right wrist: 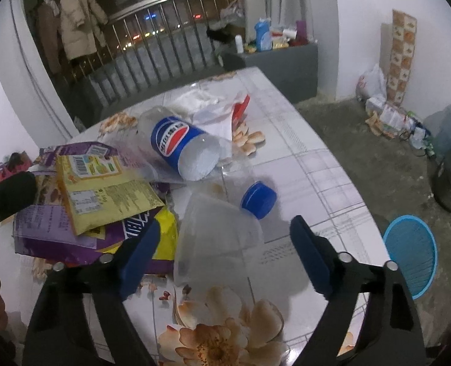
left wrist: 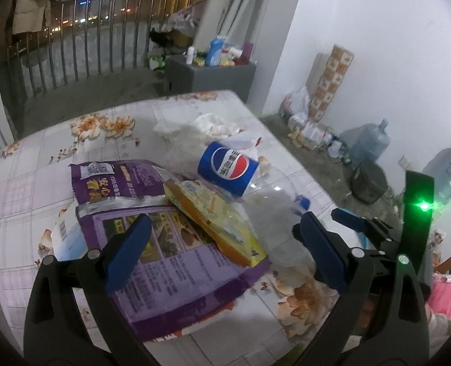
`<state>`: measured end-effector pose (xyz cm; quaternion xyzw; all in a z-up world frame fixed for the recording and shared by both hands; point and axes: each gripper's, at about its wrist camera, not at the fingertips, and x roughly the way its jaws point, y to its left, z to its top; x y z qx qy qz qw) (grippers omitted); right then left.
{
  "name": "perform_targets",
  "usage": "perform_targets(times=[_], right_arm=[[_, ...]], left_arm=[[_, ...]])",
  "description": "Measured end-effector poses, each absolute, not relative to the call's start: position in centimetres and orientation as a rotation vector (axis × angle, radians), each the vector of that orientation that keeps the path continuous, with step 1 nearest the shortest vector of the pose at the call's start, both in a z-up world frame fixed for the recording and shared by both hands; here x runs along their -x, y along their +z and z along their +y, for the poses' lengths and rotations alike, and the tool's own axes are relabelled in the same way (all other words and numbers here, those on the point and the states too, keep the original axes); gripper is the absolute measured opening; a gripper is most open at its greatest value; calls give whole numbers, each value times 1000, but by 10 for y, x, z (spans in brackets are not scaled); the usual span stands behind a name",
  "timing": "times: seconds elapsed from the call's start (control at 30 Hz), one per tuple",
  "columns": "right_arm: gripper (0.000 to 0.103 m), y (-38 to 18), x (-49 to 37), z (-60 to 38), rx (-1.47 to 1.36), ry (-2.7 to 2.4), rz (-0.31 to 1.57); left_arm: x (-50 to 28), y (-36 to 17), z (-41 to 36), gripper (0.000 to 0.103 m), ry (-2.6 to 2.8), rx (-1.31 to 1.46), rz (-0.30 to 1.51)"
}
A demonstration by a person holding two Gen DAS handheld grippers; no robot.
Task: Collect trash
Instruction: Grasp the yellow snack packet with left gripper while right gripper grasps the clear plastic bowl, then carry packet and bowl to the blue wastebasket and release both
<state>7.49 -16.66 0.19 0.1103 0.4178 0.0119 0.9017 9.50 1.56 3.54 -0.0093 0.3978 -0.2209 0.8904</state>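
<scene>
Both sets of jaws stand wide and grip nothing. The left gripper (left wrist: 222,238) hangs over the purple bag (left wrist: 152,244), with one pad above the bag's printed panel and the other just beside the clear cup (left wrist: 283,244); the yellow packet (left wrist: 216,216) lies between the pads, slanted across the bag. The right gripper (right wrist: 225,256) straddles the same cup (right wrist: 216,238), which lies on its side between the pads but apart from both, so it looks lined up for a pinch across its walls. Just past the right pad sits the blue cap (right wrist: 259,198), loose on the table (right wrist: 317,164). Farther on, the Pepsi bottle (right wrist: 179,146) lies tipped with its base toward the jaws, resting on the bag's edge. Beyond it are crumpled white wrappers (right wrist: 207,106). Off to the right of the right jaws, down on the floor, a blue basket (right wrist: 411,259) stands open, likely where the trash goes.
</scene>
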Motion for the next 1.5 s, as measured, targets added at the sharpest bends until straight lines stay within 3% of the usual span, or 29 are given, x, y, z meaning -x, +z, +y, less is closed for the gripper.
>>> perform_targets(times=[0.03,0.37,0.53,0.6,0.73,1.2,1.5], right_arm=[[76,0,-77,-168,-237,30,878],[47,-14,-74,-194,-326,53,961],[26,-22,-71,-209,-368,51,990],[15,-23,-70,-214,-377,56,993],[7,-23,-69,-222,-385,79,995],[6,2,-57,-252,-399,260,963],[6,40,-9,-338,-492,5,824]], left_arm=[[-100,32,12,76,-448,10,845],[-127,8,3,54,-339,-11,961],[-132,7,1,28,-255,-48,940],[-133,7,2,23,-240,-51,935],[-127,13,7,14,-254,-8,939],[-81,76,0,11,-296,-6,807],[-93,98,-97,10,-658,-11,767]])
